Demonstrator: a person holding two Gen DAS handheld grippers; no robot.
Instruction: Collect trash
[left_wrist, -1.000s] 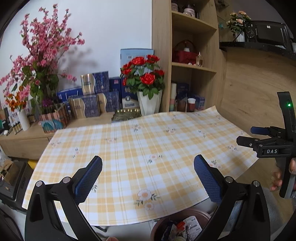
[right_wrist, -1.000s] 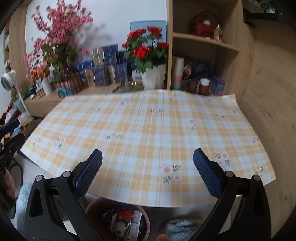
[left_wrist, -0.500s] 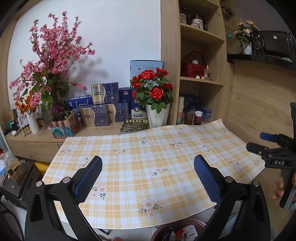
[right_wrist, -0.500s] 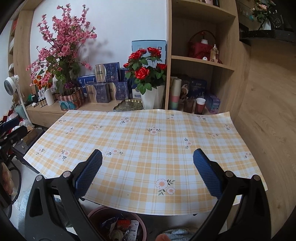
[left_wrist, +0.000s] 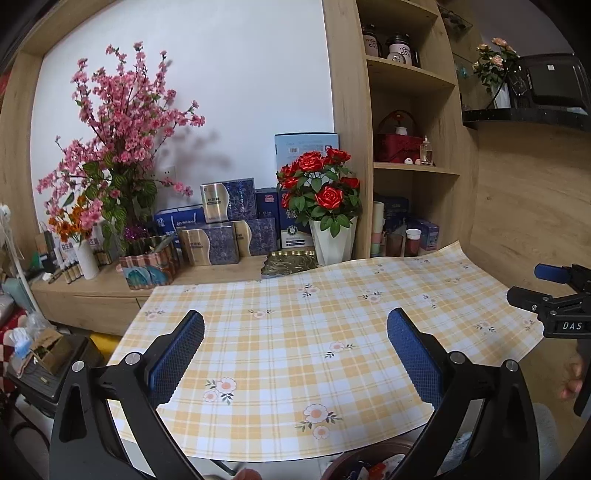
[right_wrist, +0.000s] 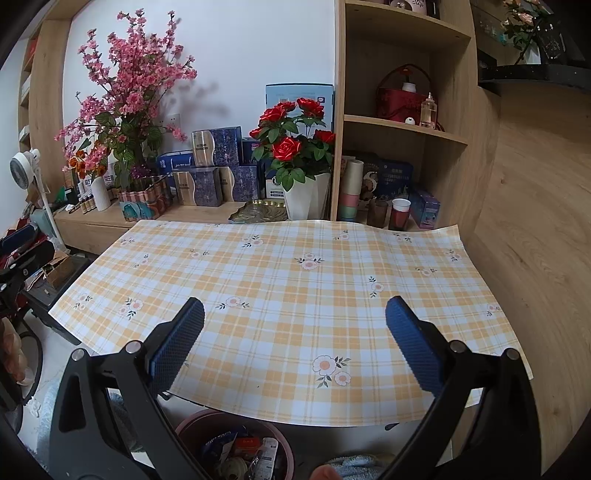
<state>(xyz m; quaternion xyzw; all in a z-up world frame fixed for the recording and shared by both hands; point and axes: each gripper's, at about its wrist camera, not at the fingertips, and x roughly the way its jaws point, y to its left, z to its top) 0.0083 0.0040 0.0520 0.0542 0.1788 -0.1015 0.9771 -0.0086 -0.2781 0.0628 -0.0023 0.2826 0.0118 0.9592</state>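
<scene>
A round reddish-brown trash bin (right_wrist: 236, 443) stands on the floor under the table's near edge, holding several wrappers and scraps; its rim also shows in the left wrist view (left_wrist: 369, 461). My left gripper (left_wrist: 295, 332) is open and empty above the near part of the yellow plaid tablecloth (left_wrist: 314, 332). My right gripper (right_wrist: 294, 330) is open and empty above the same cloth (right_wrist: 295, 280). The right gripper also shows at the right edge of the left wrist view (left_wrist: 554, 295). No trash shows on the cloth.
A white vase of red roses (right_wrist: 295, 177), gift boxes (right_wrist: 214, 173), a pink blossom arrangement (right_wrist: 125, 103) and a brass leaf tray (right_wrist: 258, 214) line the sideboard behind the table. Wooden shelves (right_wrist: 399, 125) hold cups and boxes. A fan (right_wrist: 26, 170) and clutter stand at the left.
Both grippers have risen and tilted up from the table edge, so more of the wall and shelves shows. The bin has slid toward the bottom of each view. Both stay open.
</scene>
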